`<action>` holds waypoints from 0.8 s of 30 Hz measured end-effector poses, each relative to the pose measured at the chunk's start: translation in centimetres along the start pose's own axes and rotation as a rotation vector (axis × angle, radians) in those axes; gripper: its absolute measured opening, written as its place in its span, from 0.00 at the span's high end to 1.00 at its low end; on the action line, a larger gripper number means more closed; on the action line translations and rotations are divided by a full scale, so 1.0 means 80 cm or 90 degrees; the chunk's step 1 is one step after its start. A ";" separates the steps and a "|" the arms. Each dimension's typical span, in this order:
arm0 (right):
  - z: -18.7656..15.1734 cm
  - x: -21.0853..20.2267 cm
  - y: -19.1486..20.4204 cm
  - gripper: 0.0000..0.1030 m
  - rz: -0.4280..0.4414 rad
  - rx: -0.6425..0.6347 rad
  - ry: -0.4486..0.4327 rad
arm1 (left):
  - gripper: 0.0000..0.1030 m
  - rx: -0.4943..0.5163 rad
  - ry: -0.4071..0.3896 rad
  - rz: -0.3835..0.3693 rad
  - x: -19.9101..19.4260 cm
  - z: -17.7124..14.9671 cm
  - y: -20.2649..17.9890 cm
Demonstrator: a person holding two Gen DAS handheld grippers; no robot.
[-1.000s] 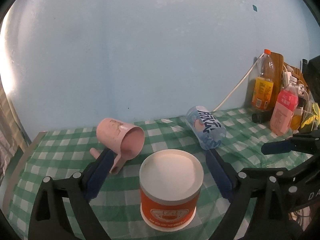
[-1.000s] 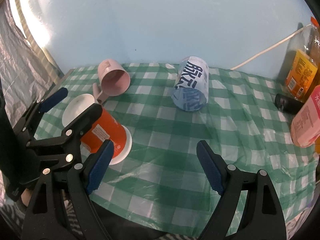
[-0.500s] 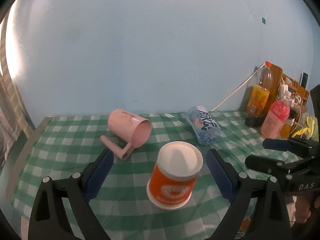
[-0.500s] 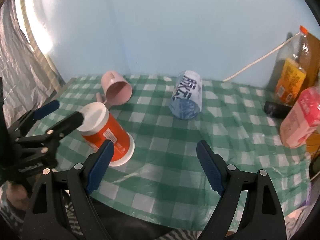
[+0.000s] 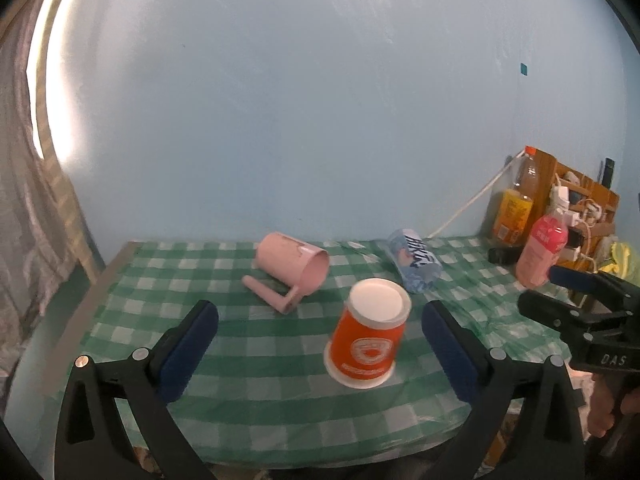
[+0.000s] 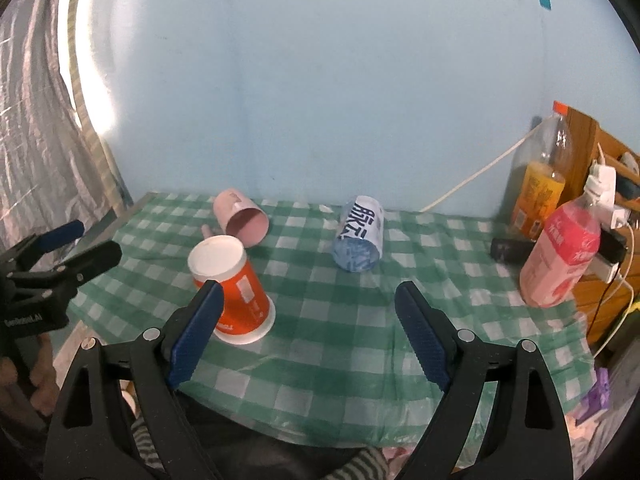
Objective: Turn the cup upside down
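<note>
Left gripper (image 5: 320,332): your blue-padded jaws stand wide apart with nothing between the pads; it hangs over the near table edge, apart from every cup.
Right gripper (image 6: 309,322): yours too is spread wide and holds nothing; its left pad overlaps the orange cup in view only.
Pink plastic mug (image 5: 294,265): you see it lying on its side at the left rear, smooth, mouth turned right, straight handle resting on the cloth.
Orange paper cup (image 5: 370,338): your task cup stands mouth-down near the front, flat white base on top, white rim on the cloth.
Blue-and-white printed cup (image 6: 359,233): it lies on its side further right, well apart.
Green-and-white checked tablecloth (image 6: 320,344): thin, glossy, wrinkled under everything.
Pink bottle (image 6: 560,258): upright at your far right.
</note>
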State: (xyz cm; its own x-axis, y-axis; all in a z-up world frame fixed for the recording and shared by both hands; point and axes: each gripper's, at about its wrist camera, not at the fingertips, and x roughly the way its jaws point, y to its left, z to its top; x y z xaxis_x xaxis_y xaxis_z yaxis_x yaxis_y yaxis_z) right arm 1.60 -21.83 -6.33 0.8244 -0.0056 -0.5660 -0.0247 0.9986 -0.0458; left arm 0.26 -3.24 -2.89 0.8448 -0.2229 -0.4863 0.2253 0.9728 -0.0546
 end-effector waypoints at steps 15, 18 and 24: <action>-0.013 -0.036 0.020 0.16 -0.029 -0.020 -0.052 | 0.00 -0.002 -0.038 0.041 -0.055 -0.010 0.013; -0.014 -0.042 0.023 0.15 -0.034 -0.025 -0.058 | 0.00 -0.008 -0.032 0.049 -0.058 -0.011 0.015; -0.013 -0.047 0.026 0.15 -0.036 -0.023 -0.071 | 0.00 -0.026 -0.018 0.057 -0.058 -0.011 0.020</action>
State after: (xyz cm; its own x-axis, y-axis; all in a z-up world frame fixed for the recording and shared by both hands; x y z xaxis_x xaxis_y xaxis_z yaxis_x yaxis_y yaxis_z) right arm -2.15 -19.81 -5.16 0.8825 -0.0537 -0.4672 0.0046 0.9944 -0.1056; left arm -3.74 -0.62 -1.53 0.8744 -0.1367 -0.4655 0.1293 0.9904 -0.0479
